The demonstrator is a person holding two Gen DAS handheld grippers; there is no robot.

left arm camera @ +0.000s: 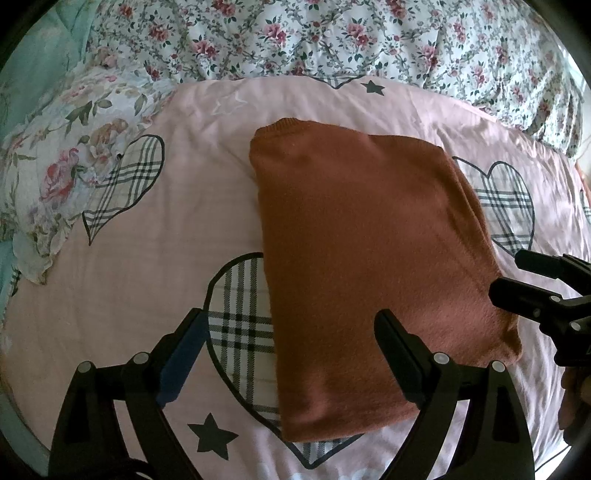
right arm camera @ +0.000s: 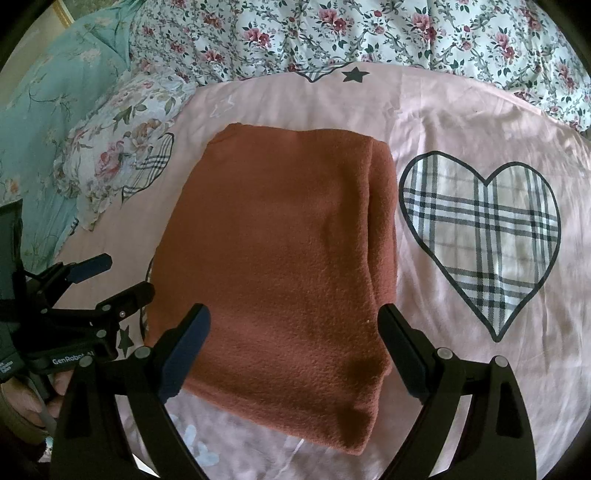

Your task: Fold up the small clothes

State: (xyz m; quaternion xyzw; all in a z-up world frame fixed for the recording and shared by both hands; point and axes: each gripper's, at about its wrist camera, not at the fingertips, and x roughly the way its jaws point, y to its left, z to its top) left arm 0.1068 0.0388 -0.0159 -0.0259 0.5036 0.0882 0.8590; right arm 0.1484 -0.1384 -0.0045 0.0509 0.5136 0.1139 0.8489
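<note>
One folded rust-brown garment (left arm camera: 369, 266) lies flat on the pink bedsheet (left arm camera: 129, 295), roughly in the middle of the bed, its folded layers stacked along its right edge.

The left wrist view shows the sheet to the left of the garment, with a plaid heart (left arm camera: 236, 325) partly under the garment's left edge and a black star (left arm camera: 212, 437) near the bed's front edge. The right wrist view shows the other side instead: a whole plaid heart (right arm camera: 480, 236) on bare sheet just right of the garment.

The left gripper (left arm camera: 291, 354) hangs above the garment's near left corner, fingers spread wide, holding nothing. The right gripper (right arm camera: 295, 350) hangs over the garment's near edge, fingers likewise wide apart and empty. Each gripper appears at the side of the other's view, also spread.

Bare sheet surrounds the garment on all four sides. A rumpled flowered quilt (right arm camera: 369, 33) bounds the far edge of the sheet, and one flowered pillow (right arm camera: 122, 147) sits at the far left corner, beside teal bedding (right arm camera: 55, 110).
</note>
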